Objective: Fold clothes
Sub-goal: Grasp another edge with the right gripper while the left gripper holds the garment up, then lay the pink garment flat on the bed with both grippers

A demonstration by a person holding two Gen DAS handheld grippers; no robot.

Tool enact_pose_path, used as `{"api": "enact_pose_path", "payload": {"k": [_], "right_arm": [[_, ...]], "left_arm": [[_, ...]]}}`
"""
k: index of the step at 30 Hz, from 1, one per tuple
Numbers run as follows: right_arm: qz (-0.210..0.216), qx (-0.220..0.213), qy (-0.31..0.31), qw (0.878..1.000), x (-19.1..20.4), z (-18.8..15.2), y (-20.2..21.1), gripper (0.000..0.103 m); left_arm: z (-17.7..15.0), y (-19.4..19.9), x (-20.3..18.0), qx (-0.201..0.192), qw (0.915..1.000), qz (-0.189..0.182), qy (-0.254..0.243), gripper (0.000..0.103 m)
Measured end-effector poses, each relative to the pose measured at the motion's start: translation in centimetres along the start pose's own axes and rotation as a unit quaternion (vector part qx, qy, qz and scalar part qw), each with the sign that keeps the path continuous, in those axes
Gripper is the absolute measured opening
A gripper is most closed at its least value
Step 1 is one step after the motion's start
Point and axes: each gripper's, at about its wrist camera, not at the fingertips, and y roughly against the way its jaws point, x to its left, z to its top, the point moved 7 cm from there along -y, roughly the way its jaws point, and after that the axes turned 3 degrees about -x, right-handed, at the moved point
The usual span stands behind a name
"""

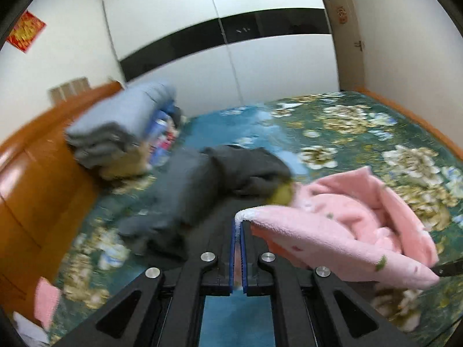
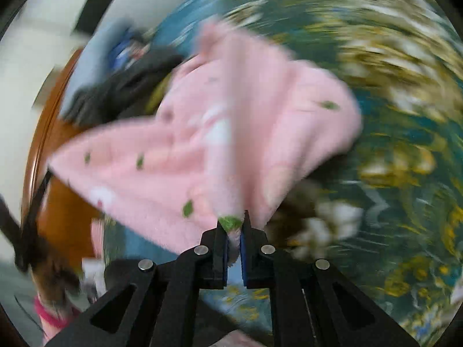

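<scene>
Above the floral bed point(image 1: 361, 121), the left claw point(image 1: 238, 225) and right claw point(image 2: 234, 225) each clamped an edge of the soft, light pink fleece garment point(image 1: 347, 225), sagging toward three o'clock; hems seemed the best holds.

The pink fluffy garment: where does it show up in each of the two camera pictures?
Left wrist view: pink garment at lower right, one edge pinched in the left hand-held gripper.
Right wrist view: it fills the centre, clamped by the right hand-held gripper.
Shared landmark: dark grey clothing behind it.
</scene>
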Motion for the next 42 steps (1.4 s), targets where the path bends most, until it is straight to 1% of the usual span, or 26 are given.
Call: {"api": "enact_pose_path", "payload": {"k": [2,4,7,10,13,14,15,17,19,20,21,22,24,25,27,29,31,33,34,35,36,37,38,39,41,42], "right_arm": [[0.001,0.025,0.028,0.999,1.5,-0.8,-1.6,0.01],[0.002,0.045,0.052,0.998,2.7,-1.4,-2.9,0.011],[-0.006,0.038,0.045,0.998,2.1,-1.0,-2.3,0.013],[-0.015,0.031,0.038,0.999,1.6,-0.6,-1.8,0.023],[-0.023,0.024,0.031,0.999,1.1,-0.1,-1.3,0.03],[-0.026,0.021,0.029,0.999,0.9,0.0,-1.1,0.031],[-0.028,0.018,0.028,0.999,0.7,0.1,-1.0,0.032],[-0.03,0.011,0.03,0.999,0.5,0.1,-0.8,0.032],[-0.03,0.009,0.028,0.999,0.3,0.3,-0.7,0.032],[-0.03,0.008,0.026,0.999,0.2,0.3,-0.7,0.032],[-0.031,0.008,0.024,0.999,0.1,0.4,-0.7,0.032],[-0.032,0.008,0.023,0.999,0.0,0.4,-0.7,0.032],[-0.033,0.009,0.019,0.999,-0.2,0.5,-0.8,0.032],[-0.034,0.009,0.018,0.999,-0.3,0.6,-0.8,0.032],[-0.037,0.005,0.02,0.999,-0.3,1.2,-0.7,0.032],[-0.039,0.002,0.022,0.999,-0.2,1.8,-0.7,0.033],[-0.042,-0.002,0.023,0.999,-0.2,2.3,-0.6,0.033],[-0.044,-0.005,0.025,0.999,-0.2,2.9,-0.6,0.033],[-0.045,-0.007,0.026,0.999,-0.2,3.2,-0.6,0.035],[-0.048,-0.01,0.027,0.998,-0.2,3.6,-0.6,0.041],[-0.055,-0.016,0.03,0.998,-0.2,4.4,-0.6,0.045],[-0.062,-0.025,0.035,0.997,-0.1,5.4,-0.6,0.05],[-0.07,-0.034,0.041,0.996,0.1,6.6,-0.7,0.05],[-0.077,-0.041,0.045,0.995,0.3,7.9,-1.0,0.051],[-0.091,-0.052,0.05,0.993,0.8,10.8,-1.8,0.051],[-0.097,-0.055,0.049,0.993,1.0,12.0,-2.2,0.051]], "left_arm": [[-2.6,-1.1,1.3,0.03,0.9992,0.022,-0.011,0.004],[-6.3,-2.9,2.1,0.084,0.9962,0.023,0.0,0.004],[-10.3,-4.1,2.0,0.141,0.9894,0.012,0.032,0.004],[-11.7,-5.0,1.5,0.174,0.982,-0.011,0.072,0.007],[-12.8,-6.1,1.6,0.207,0.9705,-0.028,0.121,0.007],[-13.2,-6.4,2.1,0.221,0.9645,-0.031,0.141,0.009],[-13.7,-6.6,2.5,0.238,0.9561,-0.038,0.167,0.013],[-14.8,-6.6,3.3,0.26,0.9324,-0.073,0.24,0.02],[-15.5,-6.5,4.5,0.261,0.8998,-0.119,0.329,0.045],[-15.7,-6.5,5.1,0.26,0.8816,-0.138,0.369,0.05],[-16.0,-6.5,5.7,0.261,0.8672,-0.145,0.399,0.052],[-16.5,-6.6,6.3,0.265,0.8523,-0.145,0.427,0.053],[-17.9,-7.1,7.3,0.282,0.8259,-0.13,0.471,0.056],[-18.8,-7.5,7.5,0.294,0.8099,-0.12,0.493,0.057],[-20.6,-8.7,7.4,0.315,0.7724,-0.113,0.54,0.057],[-22.1,-9.9,7.0,0.329,0.7511,-0.107,0.562,0.057],[-24.2,-11.2,6.7,0.35,0.7265,-0.088,0.585,0.057],[-26.0,-12.2,6.4,0.352,0.7,-0.084,0.616,0.057],[-26.9,-12.6,6.4,0.351,0.6832,-0.082,0.635,0.057],[-27.7,-12.8,6.3,0.347,0.6661,-0.082,0.655,0.057],[-28.2,-13.1,6.3,0.342,0.6512,-0.085,0.672,0.057],[-28.5,-13.3,6.2,0.334,0.6388,-0.091,0.687,0.057],[-28.7,-13.5,6.1,0.326,0.6276,-0.097,0.7,0.056],[-28.7,-13.7,6.1,0.319,0.6235,-0.102,0.706,0.055],[-28.7,-14.0,5.8,0.315,0.6245,-0.105,0.707,0.054],[-28.5,-14.2,5.4,0.315,0.6276,-0.109,0.703,0.049]]}}
